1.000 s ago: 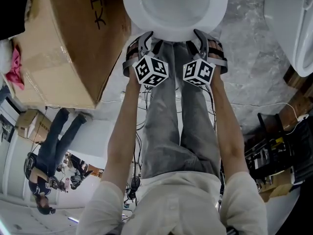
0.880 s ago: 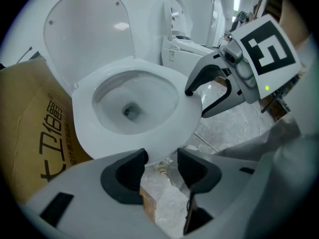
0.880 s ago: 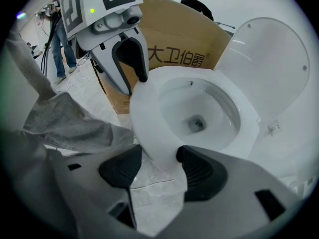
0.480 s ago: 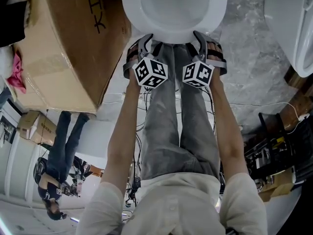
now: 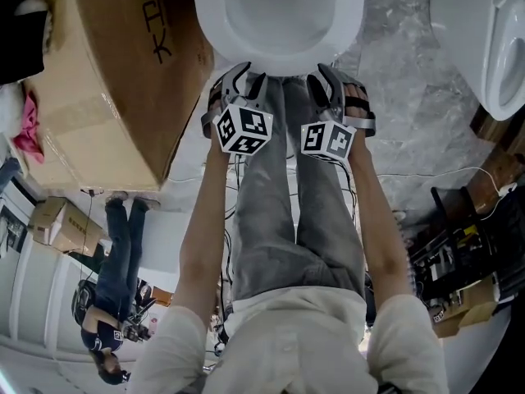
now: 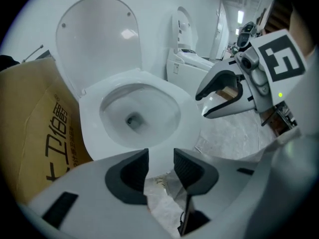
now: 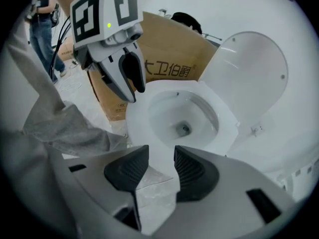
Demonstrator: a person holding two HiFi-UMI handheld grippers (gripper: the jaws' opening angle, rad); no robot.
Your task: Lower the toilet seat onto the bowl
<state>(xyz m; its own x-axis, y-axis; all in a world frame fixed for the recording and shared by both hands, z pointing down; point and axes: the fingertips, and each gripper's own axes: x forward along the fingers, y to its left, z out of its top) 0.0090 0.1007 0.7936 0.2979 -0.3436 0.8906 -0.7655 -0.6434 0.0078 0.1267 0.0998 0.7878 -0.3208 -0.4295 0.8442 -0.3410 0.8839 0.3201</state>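
A white toilet stands in front of me. Its solid lid stands upright at the back. A wide white ring lies flat around the bowl. My left gripper hangs just before the bowl's front edge, left of centre. My right gripper hangs beside it, right of centre. Both pairs of jaws are closing with a gap still between the pads and nothing in them. Neither gripper touches the toilet.
A large cardboard box stands close against the toilet's left side. A second toilet stands to the right. A person stands behind me to the left. Cables and dark gear lie to the right.
Both grippers have drawn back slightly from the bowl's front edge and their jaws look narrower. The person behind me has walked a few steps. The lid has not moved.
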